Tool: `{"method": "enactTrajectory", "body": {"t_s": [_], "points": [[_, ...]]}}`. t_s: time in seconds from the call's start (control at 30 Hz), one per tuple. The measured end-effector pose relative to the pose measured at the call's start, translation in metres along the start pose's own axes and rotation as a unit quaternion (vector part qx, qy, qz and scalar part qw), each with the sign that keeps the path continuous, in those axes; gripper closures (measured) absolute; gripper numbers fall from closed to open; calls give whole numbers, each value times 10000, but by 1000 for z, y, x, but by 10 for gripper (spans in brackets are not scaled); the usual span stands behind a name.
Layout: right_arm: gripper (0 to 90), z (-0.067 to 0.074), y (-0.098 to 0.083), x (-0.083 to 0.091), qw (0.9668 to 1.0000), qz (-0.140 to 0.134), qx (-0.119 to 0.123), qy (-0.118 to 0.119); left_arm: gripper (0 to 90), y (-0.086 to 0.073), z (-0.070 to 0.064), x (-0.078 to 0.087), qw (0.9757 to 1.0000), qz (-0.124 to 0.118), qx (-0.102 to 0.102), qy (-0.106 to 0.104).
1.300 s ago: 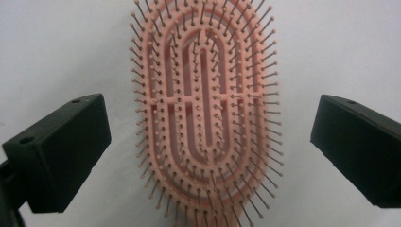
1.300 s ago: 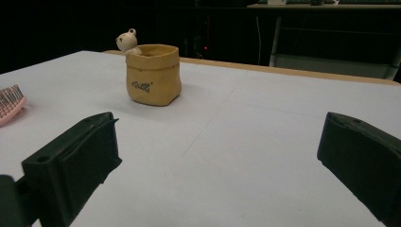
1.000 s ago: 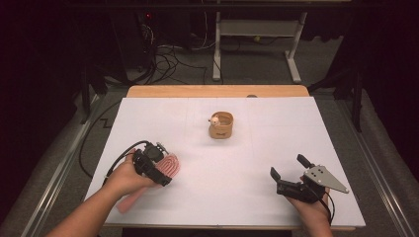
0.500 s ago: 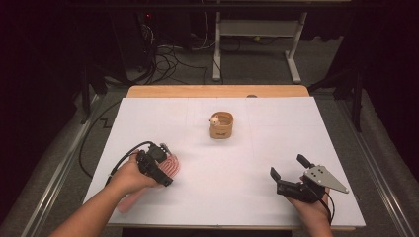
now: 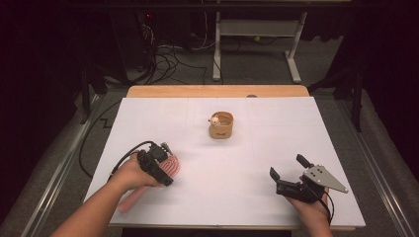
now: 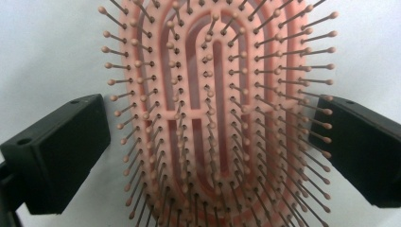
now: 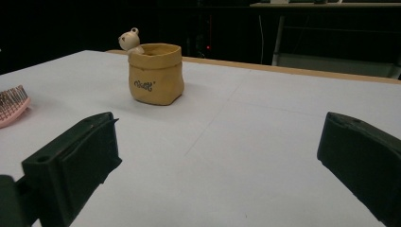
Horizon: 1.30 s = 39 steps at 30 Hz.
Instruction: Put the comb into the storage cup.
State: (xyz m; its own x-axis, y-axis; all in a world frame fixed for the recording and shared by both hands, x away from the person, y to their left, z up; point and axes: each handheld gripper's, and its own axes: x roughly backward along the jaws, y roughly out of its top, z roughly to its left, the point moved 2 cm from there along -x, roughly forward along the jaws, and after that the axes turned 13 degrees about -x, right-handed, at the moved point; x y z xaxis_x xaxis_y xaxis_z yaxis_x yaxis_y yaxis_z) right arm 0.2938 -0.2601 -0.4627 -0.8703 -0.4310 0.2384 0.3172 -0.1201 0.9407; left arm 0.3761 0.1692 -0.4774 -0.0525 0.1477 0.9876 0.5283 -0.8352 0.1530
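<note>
A pink hairbrush [image 5: 173,164] lies bristles-up on the white table near its front left, its handle [image 5: 129,201] pointing toward the person. My left gripper [image 5: 167,165] is open and held over the brush head [image 6: 213,94]. One black jaw stands on each side of the head, close against the outer bristles. My right gripper [image 5: 286,167] rests open at the front right with nothing between its jaws [image 7: 217,156]. It points toward a tan sack-shaped pot [image 7: 156,73] with a small bear figure on its rim.
The pot [image 5: 222,126] stands alone mid-table toward the back. The white sheet [image 5: 276,128] covers a wooden table whose far edge [image 5: 217,91] shows. Beyond it are cables and a desk frame on a dark floor. The brush edge [image 7: 12,106] shows at far left.
My left hand has crept slightly forward and right over the brush head. The brush, the pot and my right gripper have stayed put.
</note>
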Motion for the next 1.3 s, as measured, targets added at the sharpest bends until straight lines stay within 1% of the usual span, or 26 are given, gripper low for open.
{"method": "enactTrajectory", "body": {"t_s": [0.07, 0.13, 0.17, 0.33, 0.53, 0.6, 0.77, 0.9, 1.0, 1.07, 1.1, 1.13, 1.23, 1.3], "points": [[4, 0, 0, 0, 10000, 1, 4, 2, 0, 1, 1, 0, 10000, 61, -13, -27], [4, 0, 0, 0, 10000, 4, -2, 5, 1, 4, 2, 0, 9998, 212, -13, -66], [4, 0, 0, 0, 10000, 2, 11, 6, 1, 4, 2, 0, 9998, 212, -13, -66], [4, 0, 0, 0, 10000, -3, 14, 10, 3, 8, 3, 0, 9992, 370, -8, -124], [5, 0, 0, 0, 10000, -1, 10, 11, 13, 10, 4, 0, 9988, 465, 40, -142], [5, 0, 1, 0, 10000, -11, 34, 21, 17, 12, 4, 0, 9984, 537, 63, -157], [5, 0, 0, 0, 10000, 1, 12, 12, 31, 12, 5, 1, 9984, 537, 92, -155], [5, -1, 1, 0, 10000, -13, 28, 16, 68, 12, 6, 3, 9986, 497, 126, -154], [5, -1, 0, 0, 10000, -3, 26, 12, 78, 11, 7, 3, 9987, 484, 113, -149], [5, 0, 0, 0, 10000, 7, -3, 13, 93, 10, 8, 4, 9987, 466, 121, -142], [5, 1, 0, 0, 10000, 0, 11, 14, 121, 10, 8, 5, 9987, 451, 153, -155], [5, 1, 0, 0, 10000, 0, 11, 14, 121, 10, 9, 5, 9989, 423, 156, -153], [5, 1, 0, 0, 10000, 3, 11, 16, 169, 8, 11, 7, 9990, 385, 173, -165], [5, 1, 0, 0, 10000, 2, 10, 19, 171, 8, 11, 7, 9989, 394, 171, -167]]}}
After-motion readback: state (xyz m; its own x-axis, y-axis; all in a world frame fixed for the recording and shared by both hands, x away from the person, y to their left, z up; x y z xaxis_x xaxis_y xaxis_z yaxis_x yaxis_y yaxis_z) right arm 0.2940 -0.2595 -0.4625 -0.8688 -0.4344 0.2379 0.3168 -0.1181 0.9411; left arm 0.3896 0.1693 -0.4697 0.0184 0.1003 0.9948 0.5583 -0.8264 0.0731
